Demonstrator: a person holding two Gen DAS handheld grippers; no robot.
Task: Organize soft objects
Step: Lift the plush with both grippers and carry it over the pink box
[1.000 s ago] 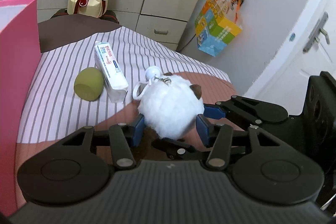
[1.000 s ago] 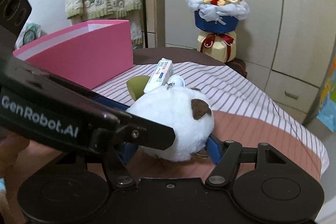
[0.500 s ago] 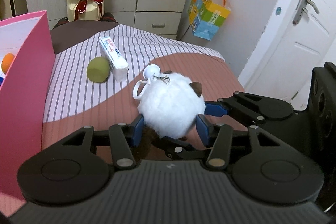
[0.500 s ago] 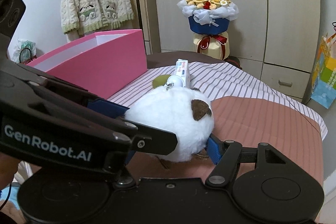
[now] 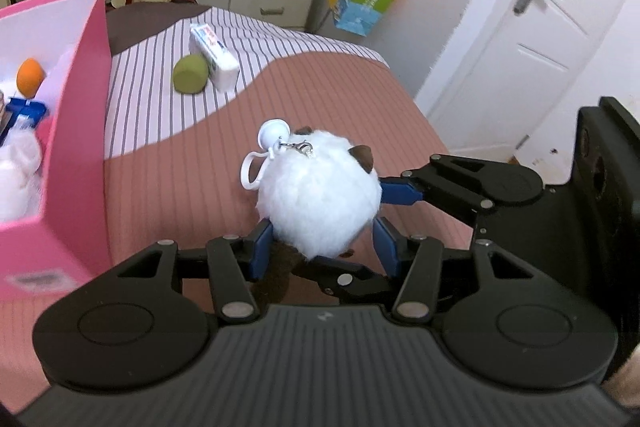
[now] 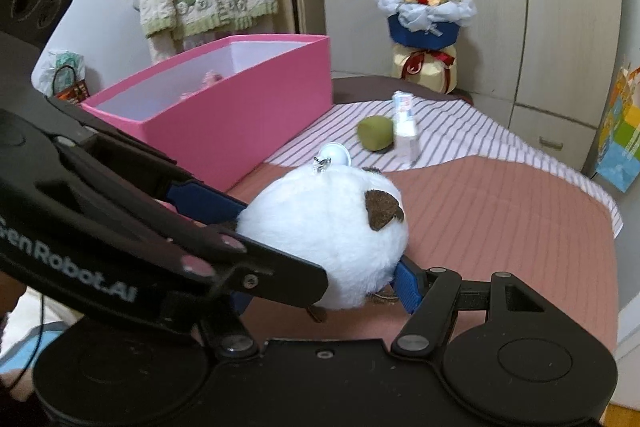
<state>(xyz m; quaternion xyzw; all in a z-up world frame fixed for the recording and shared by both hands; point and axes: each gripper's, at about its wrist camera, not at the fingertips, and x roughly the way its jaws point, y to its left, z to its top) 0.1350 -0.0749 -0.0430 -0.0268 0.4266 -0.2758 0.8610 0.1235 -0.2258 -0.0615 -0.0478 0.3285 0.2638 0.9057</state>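
Over the bed [image 5: 320,107], with its pink and striped cover, a white plush ball [image 5: 318,195] is held clear of the bedding by both grippers at once. To the left of it in the left wrist view stands the open pink box [image 5: 76,131], where other soft toys are already seen; in the right wrist view the same box [image 6: 240,115] lies far and to the left. The coming move is judged to turn on that relation: the plush must be carried leftward and lifted over the near box wall, and the left gripper is the one on the box side. The left gripper [image 5: 324,241] is clamped on the plush low down, blue pads pressed into the fur. The right gripper [image 6: 320,279] is closed on it from the right, set crosswise. A white keyring clip [image 5: 264,155] hangs from the plush, toward the box.
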